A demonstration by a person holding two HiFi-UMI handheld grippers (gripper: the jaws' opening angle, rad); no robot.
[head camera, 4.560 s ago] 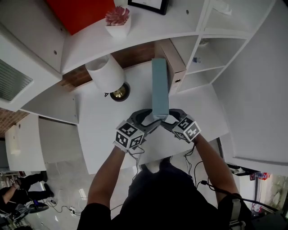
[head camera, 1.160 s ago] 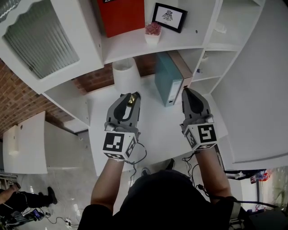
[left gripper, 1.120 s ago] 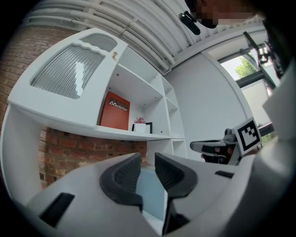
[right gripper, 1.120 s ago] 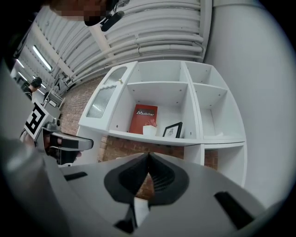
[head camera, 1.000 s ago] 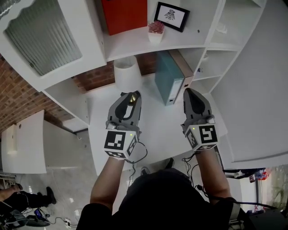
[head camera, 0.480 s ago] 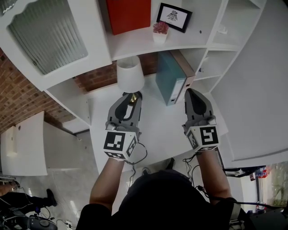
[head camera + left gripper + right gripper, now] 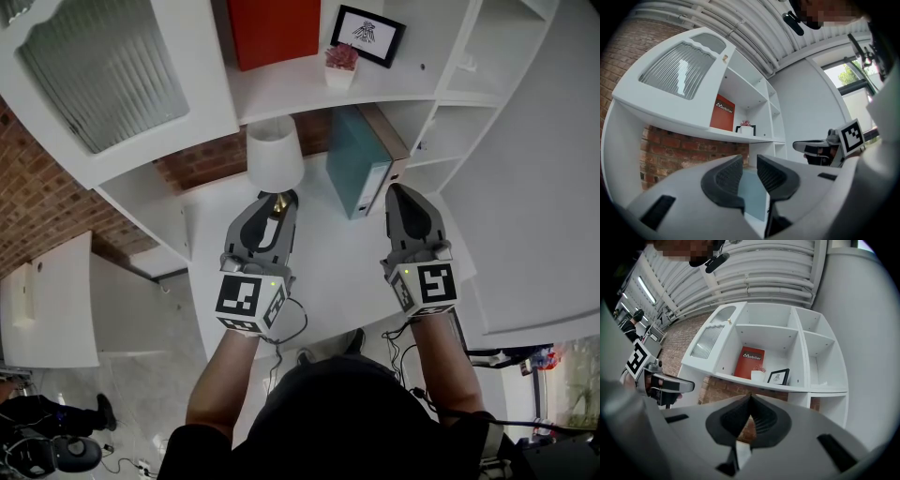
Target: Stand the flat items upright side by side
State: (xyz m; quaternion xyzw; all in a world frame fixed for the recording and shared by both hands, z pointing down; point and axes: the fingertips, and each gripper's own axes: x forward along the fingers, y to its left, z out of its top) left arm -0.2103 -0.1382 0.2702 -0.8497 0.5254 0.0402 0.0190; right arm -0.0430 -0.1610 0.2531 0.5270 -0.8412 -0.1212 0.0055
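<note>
A teal binder (image 7: 352,164) stands upright on the white desk (image 7: 328,277), side by side with a brown binder (image 7: 387,142) against the shelf unit. My left gripper (image 7: 277,199) hovers left of them, near the lamp. Its jaws are slightly apart with nothing between them, and the teal binder (image 7: 752,190) shows through the gap in the left gripper view. My right gripper (image 7: 398,190) hangs just right of the binders, apart from them, with its pads pressed together and empty (image 7: 750,397).
A lamp with a white shade (image 7: 275,155) and brass base stands just ahead of the left gripper. On the shelf above are a red box (image 7: 272,28), a small potted plant (image 7: 341,67) and a framed picture (image 7: 367,33). White cubbies (image 7: 450,112) rise at right.
Since the earliest frame both grippers have let go of the teal binder and drawn back; it now stands beside the brown one. Over the last second neither gripper has moved.
</note>
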